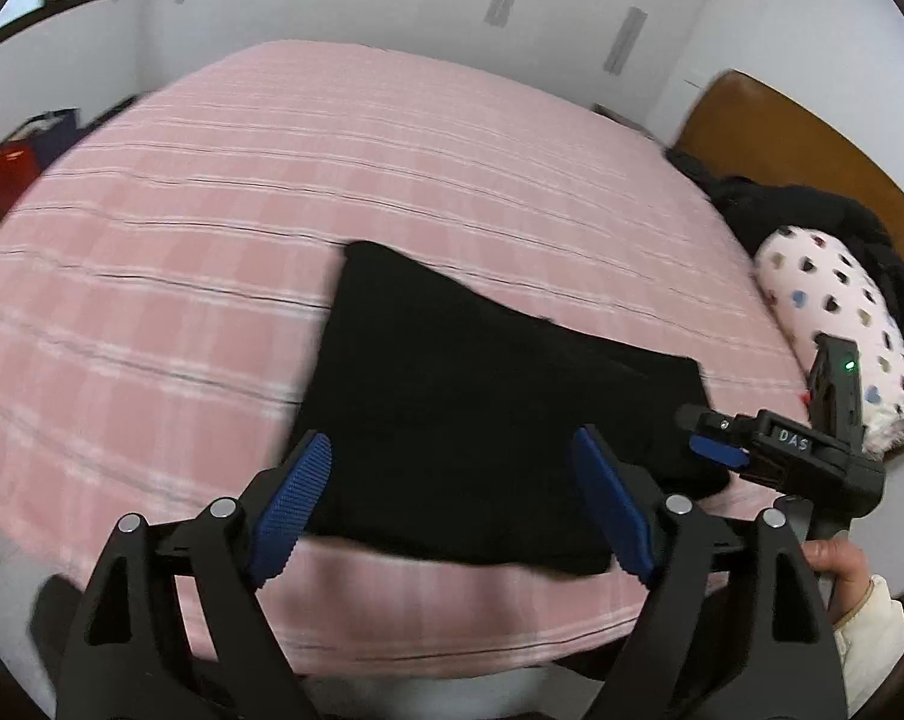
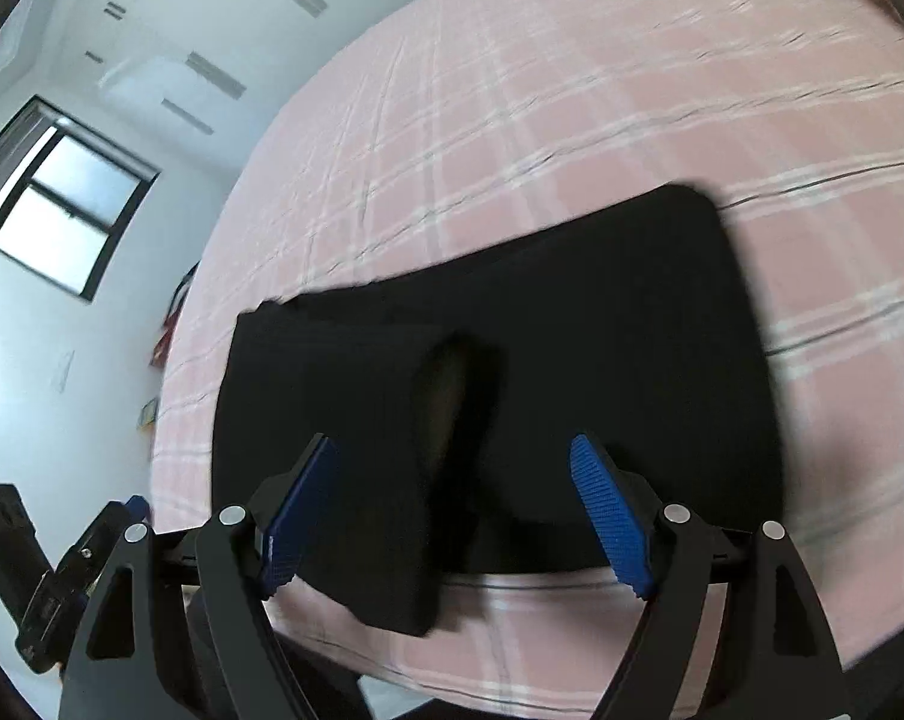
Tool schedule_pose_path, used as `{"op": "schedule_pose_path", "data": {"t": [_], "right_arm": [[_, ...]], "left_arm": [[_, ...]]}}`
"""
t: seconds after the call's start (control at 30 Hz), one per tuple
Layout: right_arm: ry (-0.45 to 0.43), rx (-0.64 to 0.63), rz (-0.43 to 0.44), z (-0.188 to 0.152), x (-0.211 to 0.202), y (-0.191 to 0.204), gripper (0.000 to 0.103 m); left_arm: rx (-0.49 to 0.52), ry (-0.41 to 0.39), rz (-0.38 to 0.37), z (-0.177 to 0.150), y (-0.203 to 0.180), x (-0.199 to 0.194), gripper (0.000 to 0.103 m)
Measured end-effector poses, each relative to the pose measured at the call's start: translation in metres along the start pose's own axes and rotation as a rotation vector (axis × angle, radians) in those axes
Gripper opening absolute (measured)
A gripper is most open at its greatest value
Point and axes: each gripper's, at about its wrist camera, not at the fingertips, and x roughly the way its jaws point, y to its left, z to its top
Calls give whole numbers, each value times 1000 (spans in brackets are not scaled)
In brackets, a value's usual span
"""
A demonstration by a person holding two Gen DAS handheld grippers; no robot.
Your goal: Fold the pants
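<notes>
Black pants (image 1: 481,396) lie folded into a flat rectangle on the pink checked bed (image 1: 212,228), near its front edge. My left gripper (image 1: 452,498) hangs open just above the pants' near edge, its blue pads (image 1: 290,510) wide apart with nothing pinched. My right gripper (image 1: 715,450) shows in the left wrist view at the pants' right corner, held by a hand. In the right wrist view the pants (image 2: 601,372) fill the middle, with one fold edge (image 2: 392,540) raised at the left. The right gripper (image 2: 457,516) is open above them, its pads clear of the cloth.
A white pillow with coloured hearts (image 1: 835,312) and dark clothing (image 1: 811,210) lie by the brown headboard (image 1: 811,138). Bags (image 1: 14,162) stand on the floor beside the bed. White walls and a window (image 2: 62,198) surround it. The left gripper's body (image 2: 74,576) shows at the lower left.
</notes>
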Motion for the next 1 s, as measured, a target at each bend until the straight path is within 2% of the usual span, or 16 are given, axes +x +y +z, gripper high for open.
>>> {"op": "schedule_pose_path", "data": {"t": [0.1,0.17,0.2,0.23,0.27,0.33,0.4,0.5,0.57,0.63,0.67,0.73,0.77,0.83,0.9,1.0], "right_arm": [[17,-9,-9,-4,25,11,79],[-22,-41,-28,-4,33,21,79],[-39,-71,-11,-2,39,30,68],[-34,-79,-14,0,43,35,62],[-13,-82,-22,4,50,40,39],[1,-89,23,15,49,54,35],[-70,-195,9,28,15,87,33],[-191,-343,-65,45,-45,123,32],[-223,-390,-193,59,-63,121,35],[-168,-366,-296,67,-51,95,50],[-99,-316,-358,71,-29,64,61],[-31,-203,-431,67,-7,19,62],[-3,-131,-435,61,-5,1,62],[-72,-17,-294,42,-23,-21,62],[-132,32,-205,24,-39,-30,62],[-105,42,-158,11,-34,-35,62]], "left_arm": [[-31,-14,44,5,21,-10,85],[-45,-27,71,6,34,-17,85],[-46,-28,88,6,38,-18,85],[-44,-27,112,6,42,-18,85],[-43,-24,132,6,44,-18,85],[-46,-21,145,9,46,-17,85],[-57,-25,138,10,46,-19,85],[-59,-42,115,15,43,-23,86],[-58,-46,106,17,41,-21,87],[-64,-31,90,16,39,-13,87],[-72,-16,81,16,36,-7,87],[-86,7,51,15,31,2,87],[-89,20,43,14,28,7,87],[-78,42,40,15,23,16,87],[-67,57,43,15,20,24,88],[-61,80,44,16,17,40,89]]}}
